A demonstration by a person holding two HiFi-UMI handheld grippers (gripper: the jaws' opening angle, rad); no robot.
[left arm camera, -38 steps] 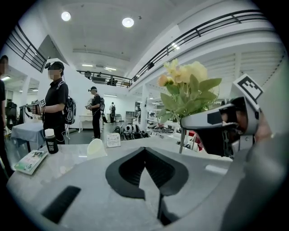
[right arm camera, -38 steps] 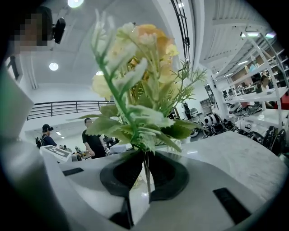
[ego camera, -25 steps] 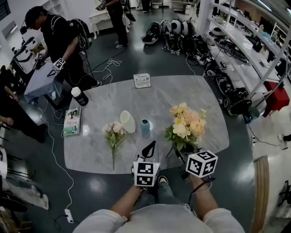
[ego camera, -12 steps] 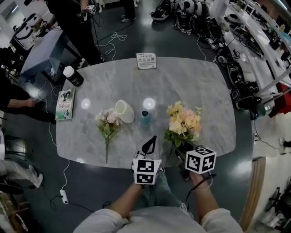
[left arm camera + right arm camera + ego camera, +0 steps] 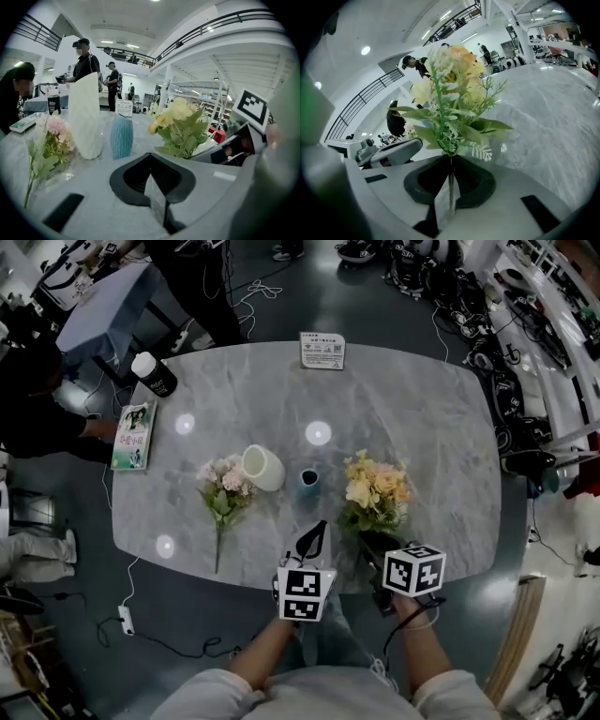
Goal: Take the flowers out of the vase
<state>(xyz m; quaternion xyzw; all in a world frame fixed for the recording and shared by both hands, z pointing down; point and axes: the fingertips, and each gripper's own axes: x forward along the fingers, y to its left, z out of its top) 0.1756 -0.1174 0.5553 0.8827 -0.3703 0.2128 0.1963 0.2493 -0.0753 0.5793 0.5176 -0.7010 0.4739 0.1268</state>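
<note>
Bouquet (image 5: 375, 493) lower; stem (image 5: 450, 187) in right gripper (image 5: 450, 164)

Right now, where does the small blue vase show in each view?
Head view: blue vase near the middle of the table, between the white vase and the yellow bouquet.
Left gripper view: left of centre, just right of the white vase.
Right gripper view: not in it.
Shared landmark: the yellow bouquet, in all three views.

Pale grey sleeves (image 5: 211, 697), black wrist cable (image 5: 410, 627), grey claws (image 5: 151, 180), black-and-white marker cubes (image 5: 304, 594).
</note>
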